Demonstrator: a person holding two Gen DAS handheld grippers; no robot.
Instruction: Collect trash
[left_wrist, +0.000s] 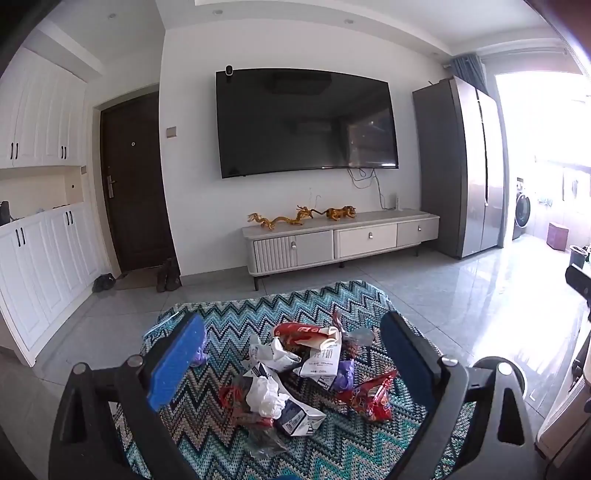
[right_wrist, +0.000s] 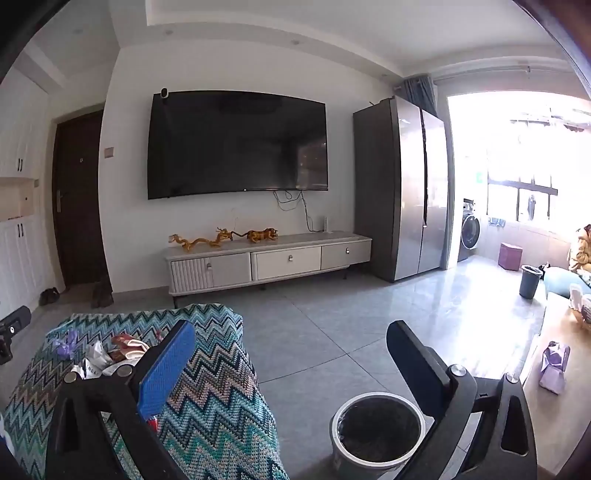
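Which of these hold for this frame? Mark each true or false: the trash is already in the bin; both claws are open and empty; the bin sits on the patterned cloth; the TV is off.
1. The trash pile is already in the bin. False: it lies on the zigzag cloth.
2. The left claw and right claw are open and empty. True.
3. The bin sits on the zigzag cloth. False: it stands on the tiled floor beside it.
4. The TV is off. True.
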